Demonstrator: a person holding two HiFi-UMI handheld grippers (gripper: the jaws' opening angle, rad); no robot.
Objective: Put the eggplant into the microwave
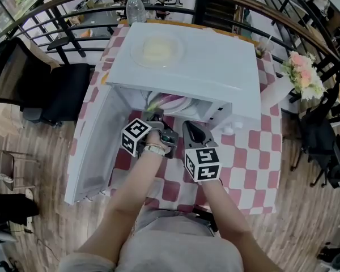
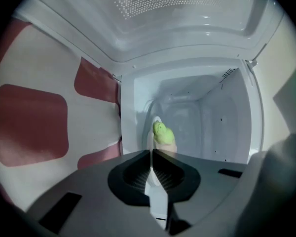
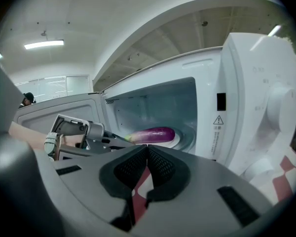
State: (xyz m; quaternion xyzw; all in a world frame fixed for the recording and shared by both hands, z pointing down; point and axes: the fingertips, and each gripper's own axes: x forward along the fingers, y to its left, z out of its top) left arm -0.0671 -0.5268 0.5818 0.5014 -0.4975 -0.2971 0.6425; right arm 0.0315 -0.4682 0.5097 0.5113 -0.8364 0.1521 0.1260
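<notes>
The white microwave (image 1: 204, 67) stands open on the checked table, its door (image 1: 96, 146) swung out to the left. Inside, the purple eggplant (image 3: 153, 134) with its green stem (image 2: 163, 132) lies on a white plate (image 3: 180, 141). My left gripper (image 1: 157, 119) reaches into the opening and is shut on the plate's near rim (image 2: 149, 147), which shows as a thin white edge between the jaws. My right gripper (image 1: 192, 130) hovers just outside the opening, to the right of the left one, shut with nothing between its pads (image 3: 147, 149).
A clear round dish (image 1: 157, 50) rests on the microwave's top. A water bottle (image 1: 135, 7) stands behind it and flowers (image 1: 303, 72) at the table's right edge. The control panel (image 3: 256, 107) is right of the cavity. A black chair (image 1: 45, 89) and railing stand to the left.
</notes>
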